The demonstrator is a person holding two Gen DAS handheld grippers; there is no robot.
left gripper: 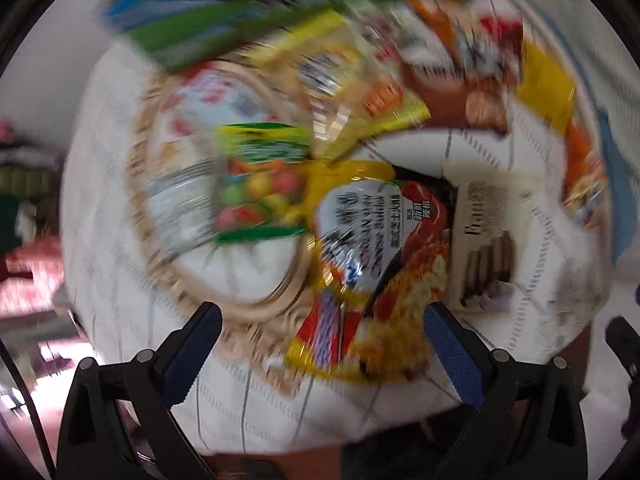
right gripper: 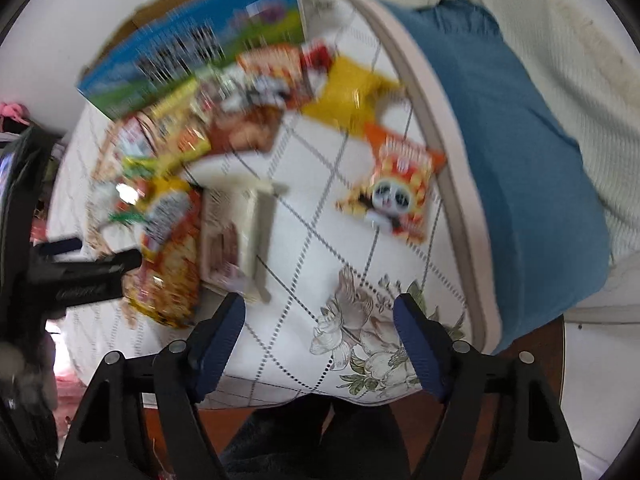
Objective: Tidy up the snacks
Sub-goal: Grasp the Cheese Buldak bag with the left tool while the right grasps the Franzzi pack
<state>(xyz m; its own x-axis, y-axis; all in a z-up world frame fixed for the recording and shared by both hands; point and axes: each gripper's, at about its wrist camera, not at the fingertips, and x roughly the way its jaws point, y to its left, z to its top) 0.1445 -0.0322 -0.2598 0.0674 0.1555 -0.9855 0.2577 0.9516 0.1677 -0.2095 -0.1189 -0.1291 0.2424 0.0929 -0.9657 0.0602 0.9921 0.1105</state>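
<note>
snack packets are seen heaped on a white tablecloth point(right gripper: 320, 240), beside and partly inside a woven basket point(left gripper: 168, 280). chinese characters are noted on a yellow-red packet point(left gripper: 376, 240); blur defeats other labels. left gripper point(left gripper: 320, 344) and right gripper point(right gripper: 320, 340) are parted, nothing held.

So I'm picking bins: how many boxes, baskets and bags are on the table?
Boxes: 2, blue box and beige box
Basket: 1
Bags: about 9 counting the panda bag; blur makes this rough
Total: about 12
</note>
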